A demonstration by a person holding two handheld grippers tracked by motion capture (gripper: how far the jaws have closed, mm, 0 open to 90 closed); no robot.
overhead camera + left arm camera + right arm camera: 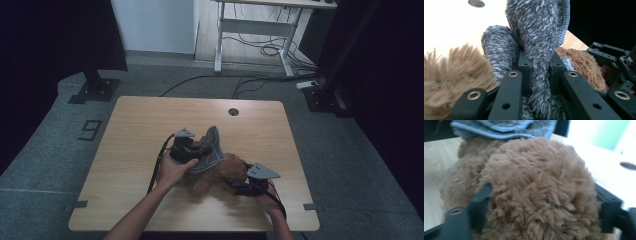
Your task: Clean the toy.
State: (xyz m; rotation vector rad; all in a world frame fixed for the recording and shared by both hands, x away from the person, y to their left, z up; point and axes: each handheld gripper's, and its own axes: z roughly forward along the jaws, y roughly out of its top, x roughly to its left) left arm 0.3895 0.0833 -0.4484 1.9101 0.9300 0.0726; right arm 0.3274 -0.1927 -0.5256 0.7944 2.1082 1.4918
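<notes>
Centrally on the wooden bench [130, 150]: brown plush toy [220, 177] lying on its surface, grey fuzzy garment [212, 147] draped over its upper part and lifted at one end. Left tongs [192, 155] clenched on the grey fuzzy garment; in the left gripper view, fabric [540, 62] pinched tight between the two black jaws, standing up above them, ribbed edge along its right side. Brown fur visible to either side of those jaws. Right tongs [240, 186] at the toy's near right side; in the right gripper view, jaws set wide around the brown plush toy [536, 195], one on each flank, fur bulging between them. Pressure of pads on fur not determinable, picture blurred; no firm grip confirmed. Round cable hole [233, 111] near the bench's far edge, well apart from the toy. Hands on both gripper bodies, forearms entering from the near edge.
</notes>
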